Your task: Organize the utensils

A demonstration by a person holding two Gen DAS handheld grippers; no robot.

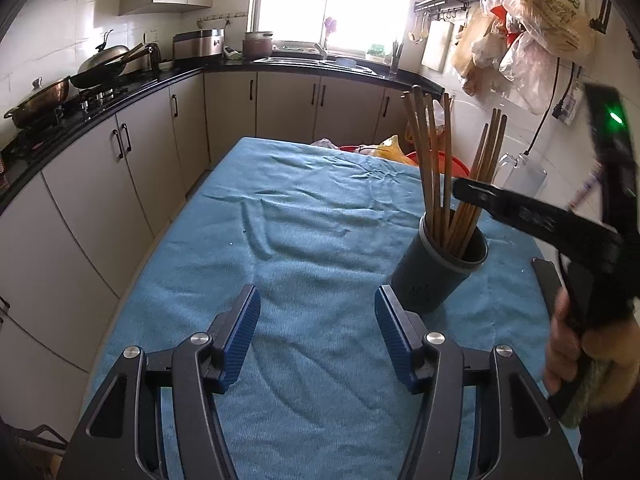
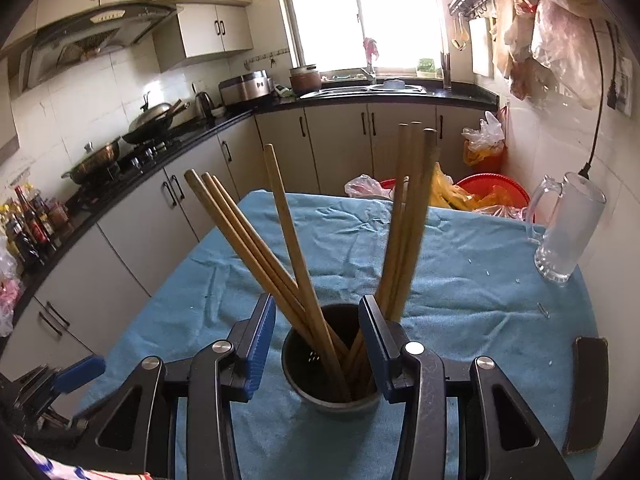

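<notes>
A dark round holder (image 1: 432,280) stands on the blue cloth (image 1: 300,220) at the right, with several wooden chopsticks (image 1: 434,168) upright in it. My left gripper (image 1: 317,292) hovers open over bare cloth just left of the holder, with nothing between its pads. In the right wrist view, my right gripper (image 2: 316,300) is open right above the holder (image 2: 292,364). The chopsticks (image 2: 288,232) rise between its blue pads, which do not press on them. From the left wrist view, a finger of the right gripper (image 1: 500,204) crosses in front of the chopsticks, held by a hand (image 1: 564,344).
A glass mug (image 2: 568,232) stands at the table's far right edge. A flat dark object (image 2: 586,392) lies near the right front edge. Red basins with bags (image 2: 492,192) sit beyond the table. Kitchen counters (image 2: 120,184) run along the left and back.
</notes>
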